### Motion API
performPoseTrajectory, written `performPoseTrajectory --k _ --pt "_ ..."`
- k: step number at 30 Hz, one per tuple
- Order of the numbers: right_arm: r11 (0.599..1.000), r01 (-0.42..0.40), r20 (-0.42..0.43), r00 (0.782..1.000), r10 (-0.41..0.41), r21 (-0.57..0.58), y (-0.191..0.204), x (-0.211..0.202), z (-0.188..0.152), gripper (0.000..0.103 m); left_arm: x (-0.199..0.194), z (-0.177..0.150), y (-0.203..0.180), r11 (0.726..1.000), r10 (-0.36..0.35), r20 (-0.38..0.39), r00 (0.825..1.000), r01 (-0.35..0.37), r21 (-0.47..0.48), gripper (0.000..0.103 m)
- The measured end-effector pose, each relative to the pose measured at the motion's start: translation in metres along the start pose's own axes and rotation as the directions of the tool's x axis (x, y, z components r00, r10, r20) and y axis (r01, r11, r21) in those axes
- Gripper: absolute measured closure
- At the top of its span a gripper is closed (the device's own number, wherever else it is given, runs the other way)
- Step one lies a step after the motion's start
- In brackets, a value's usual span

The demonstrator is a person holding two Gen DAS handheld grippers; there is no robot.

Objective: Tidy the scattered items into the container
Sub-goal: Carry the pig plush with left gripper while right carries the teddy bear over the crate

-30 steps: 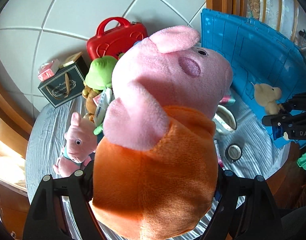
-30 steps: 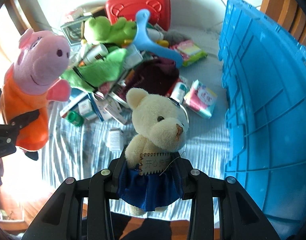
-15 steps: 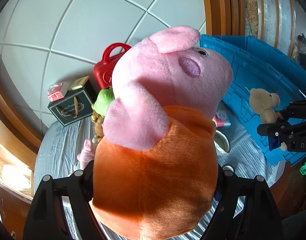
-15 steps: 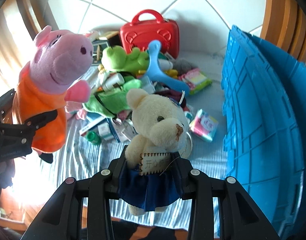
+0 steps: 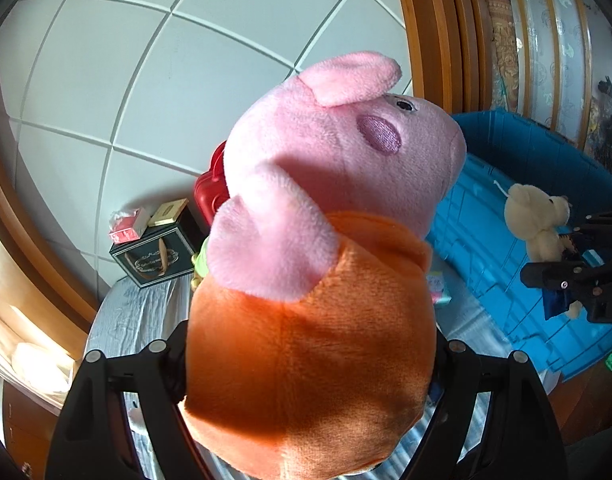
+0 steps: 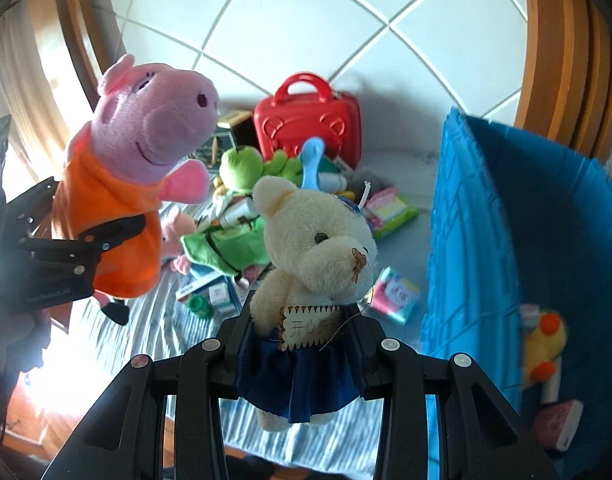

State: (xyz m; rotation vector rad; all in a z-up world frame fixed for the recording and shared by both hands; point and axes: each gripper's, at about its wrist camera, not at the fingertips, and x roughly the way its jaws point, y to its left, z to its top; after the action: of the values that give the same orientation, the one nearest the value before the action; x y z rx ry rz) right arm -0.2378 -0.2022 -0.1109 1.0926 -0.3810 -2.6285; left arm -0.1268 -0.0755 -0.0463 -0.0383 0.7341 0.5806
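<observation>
My left gripper [image 5: 306,360] is shut on a big pink pig plush in an orange dress [image 5: 306,344], held up in the air; the same pig plush [image 6: 122,208] shows at the left of the right wrist view. My right gripper [image 6: 300,344] is shut on a cream teddy bear in a blue skirt [image 6: 317,248], also lifted; the bear [image 5: 535,220] hangs beside the blue container [image 5: 497,216]. The container [image 6: 473,208] stands open at the right, with a yellow duck toy [image 6: 543,344] and a pink packet [image 6: 557,424] inside.
On the striped cloth [image 6: 146,336] lies a pile: a red toy case [image 6: 307,128], a green frog plush [image 6: 246,168], a small pink pig [image 6: 176,236], a blue hanger [image 6: 311,160], boxes and packets [image 6: 395,292]. A dark gift box [image 5: 158,252] stands by the wall.
Both grippers have risen with their plush toys. The pile on the cloth now sits lower in both views, and the inside of the blue container has come into sight on the right.
</observation>
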Motion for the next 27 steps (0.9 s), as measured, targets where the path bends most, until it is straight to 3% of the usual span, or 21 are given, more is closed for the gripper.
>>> performPoseTrajectory --k 7,17,27 --pt "1.000 -0.003 0.038 0.999 0.002 0.002 -0.036 -0.029 0.006 0.066 -0.007 0.033 -0.051 1.000 -0.009 0.072 0.997 0.007 0.028 0.020" --pt "0.998 0.020 0.085 0.996 -0.025 0.060 -0.098 -0.066 0.006 0.066 0.002 0.060 -0.108 0.997 -0.074 0.088 0.993 0.071 0.040 0.020" --pt "0.985 0.083 0.126 0.987 -0.102 0.148 -0.161 -0.098 -0.010 0.066 0.012 0.104 -0.190 0.972 -0.187 0.117 0.975 0.166 0.168 0.020"
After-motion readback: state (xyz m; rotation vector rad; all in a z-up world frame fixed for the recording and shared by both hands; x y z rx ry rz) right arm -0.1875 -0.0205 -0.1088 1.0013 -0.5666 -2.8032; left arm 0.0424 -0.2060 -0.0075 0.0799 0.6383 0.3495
